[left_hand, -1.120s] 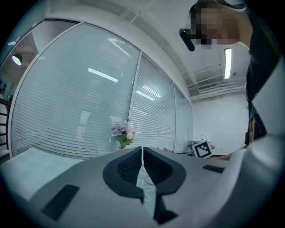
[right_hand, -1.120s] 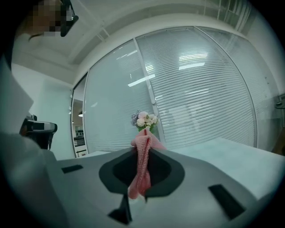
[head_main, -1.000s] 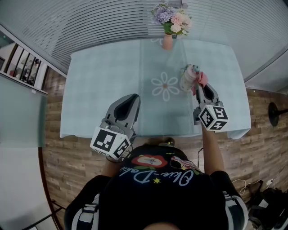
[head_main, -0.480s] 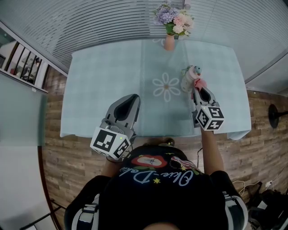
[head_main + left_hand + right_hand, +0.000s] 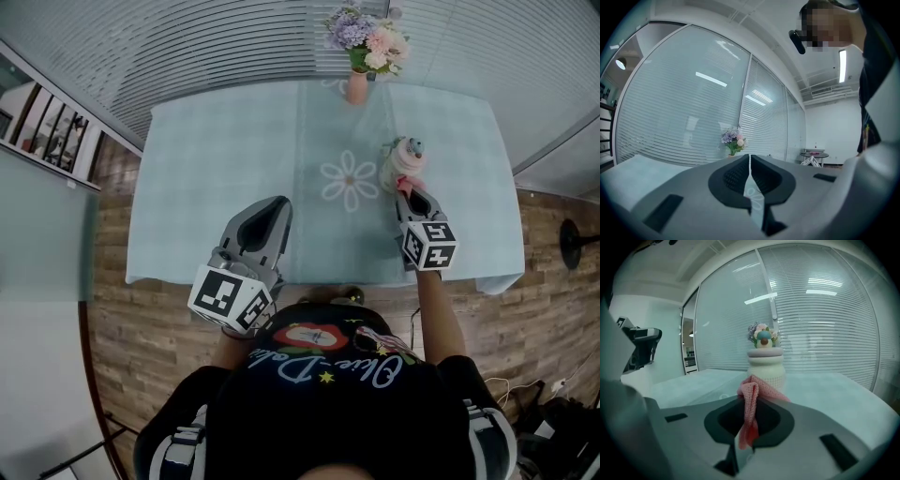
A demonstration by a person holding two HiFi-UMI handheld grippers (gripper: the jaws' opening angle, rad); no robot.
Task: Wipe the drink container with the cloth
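Pink cloth in right gripper fingers; mere speck in head view

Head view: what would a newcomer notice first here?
First, the pink cloth pinched in the right hand-held gripper, held up to the near side of the white drink container at the right of the pale blue table. Next, the flower vase at the table's far edge. Last, the left hand-held gripper, shut and empty, above the table's near side.
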